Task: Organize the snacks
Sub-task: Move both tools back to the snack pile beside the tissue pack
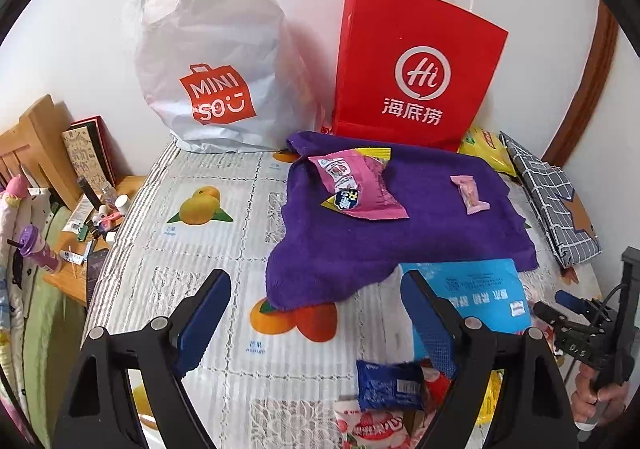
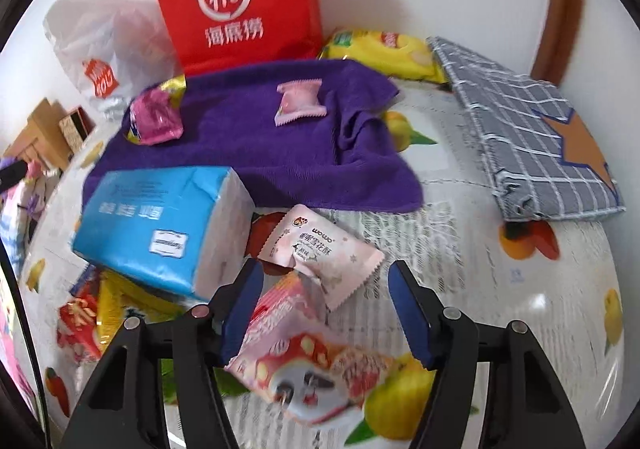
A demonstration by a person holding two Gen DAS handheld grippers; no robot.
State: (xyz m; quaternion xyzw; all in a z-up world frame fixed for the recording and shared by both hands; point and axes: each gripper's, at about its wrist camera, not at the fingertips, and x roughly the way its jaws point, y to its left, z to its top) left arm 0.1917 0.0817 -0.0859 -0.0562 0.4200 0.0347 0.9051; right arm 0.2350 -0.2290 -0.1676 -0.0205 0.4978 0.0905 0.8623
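On the purple towel (image 2: 256, 137) sit two pink snacks already, so that's probably the sorting spot. Right tongs (image 2: 326, 313) are spread around a pink-red snack packet (image 2: 312, 365) lying on the fruit-print surface (image 2: 500, 329), pads not squeezing yet, looks like a pickup lining up. Left tongs (image 1: 316, 323) hover spread and empty near the blue tissue pack (image 1: 484, 293).

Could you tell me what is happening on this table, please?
A person is sorting snacks with two grippers. The right hand-held gripper is down over a pink snack packet, its open jaws straddling it without gripping yet. The left hand-held gripper hangs open and empty above the fruit-print tablecloth. Two pink packets already lie on the purple towel; a blue tissue pack sits nearby.
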